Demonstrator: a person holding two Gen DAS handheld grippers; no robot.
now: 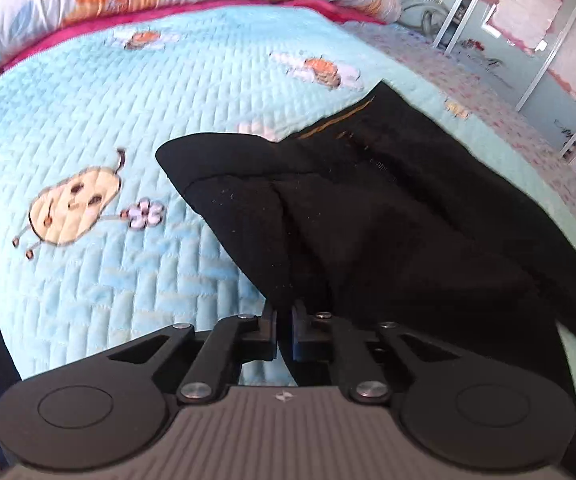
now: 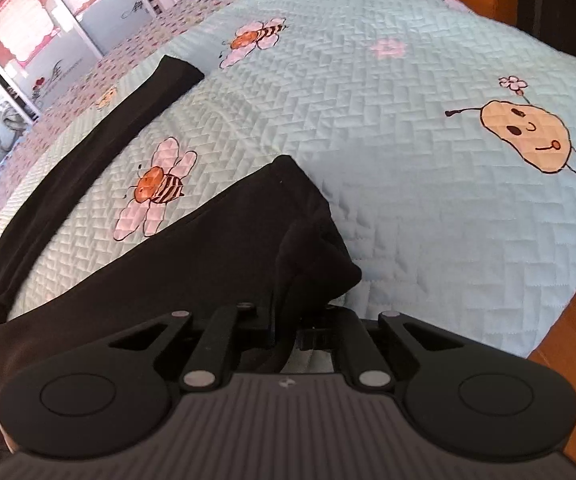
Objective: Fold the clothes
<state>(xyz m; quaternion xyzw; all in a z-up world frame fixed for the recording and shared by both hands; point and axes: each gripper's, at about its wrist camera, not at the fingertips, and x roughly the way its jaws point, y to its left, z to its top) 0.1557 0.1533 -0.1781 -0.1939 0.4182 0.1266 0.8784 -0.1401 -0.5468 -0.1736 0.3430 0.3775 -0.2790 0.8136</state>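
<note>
The trousers (image 1: 387, 216) lie on the bed (image 1: 108, 128), each end pinched by a closed gripper, left (image 1: 284, 316) and right (image 2: 291, 320), probably at the hem; lift both evenly to keep the fold straight.

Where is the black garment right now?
The black garment lies spread on the light blue quilted bedspread, beside an embroidered bee. The left hand-held gripper and right hand-held gripper each pinch an edge.
</note>
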